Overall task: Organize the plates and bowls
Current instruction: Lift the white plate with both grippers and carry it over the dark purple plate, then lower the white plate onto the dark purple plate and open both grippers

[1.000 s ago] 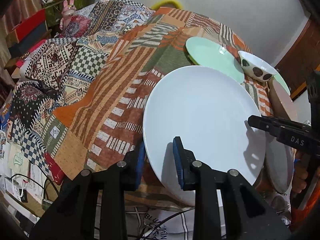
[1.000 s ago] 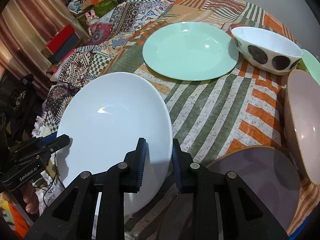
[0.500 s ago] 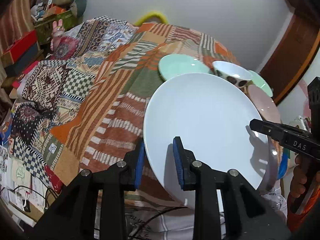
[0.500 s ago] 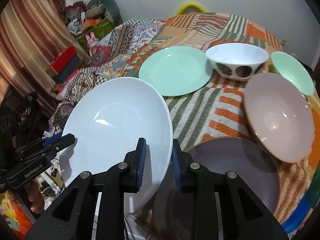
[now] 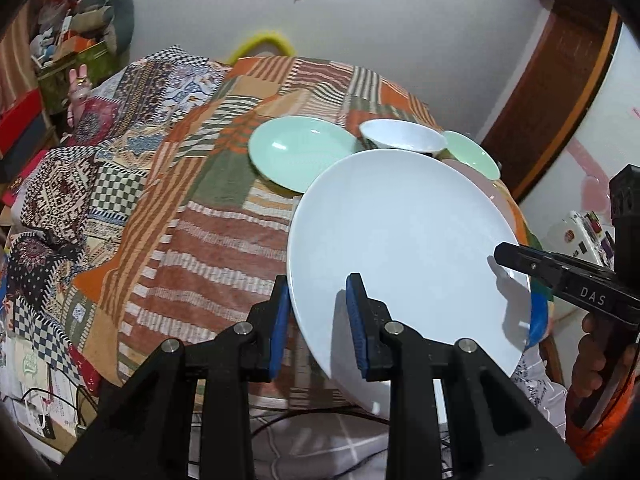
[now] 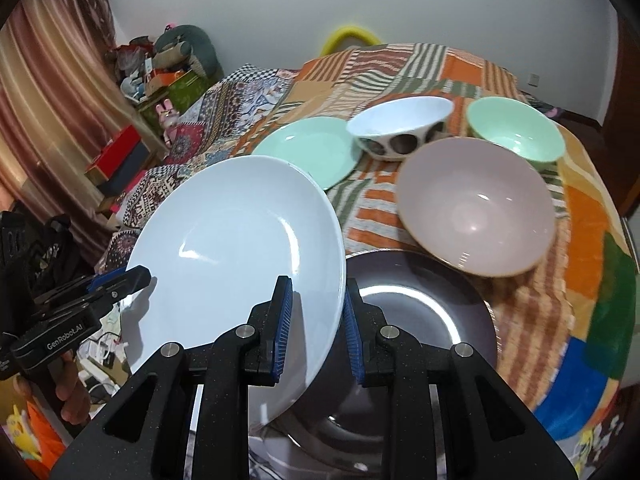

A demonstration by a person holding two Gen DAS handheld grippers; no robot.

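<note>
Since the earlier frames you lifted the round pale-blue plate (image 5: 404, 248) clear above the patchwork tablecloth (image 5: 224, 216). Your left gripper (image 5: 320, 320) pinched its left rim, your right gripper (image 6: 316, 320) its right. Best kept level while carrying toward the mint-green plate (image 6: 308, 148).

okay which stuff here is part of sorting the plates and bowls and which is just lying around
Job: white plate gripped by both claws, green plate, dark plate, spotted bowl, pink bowl, green bowl.

Lying about: red box, cluttered shelf items.
</note>
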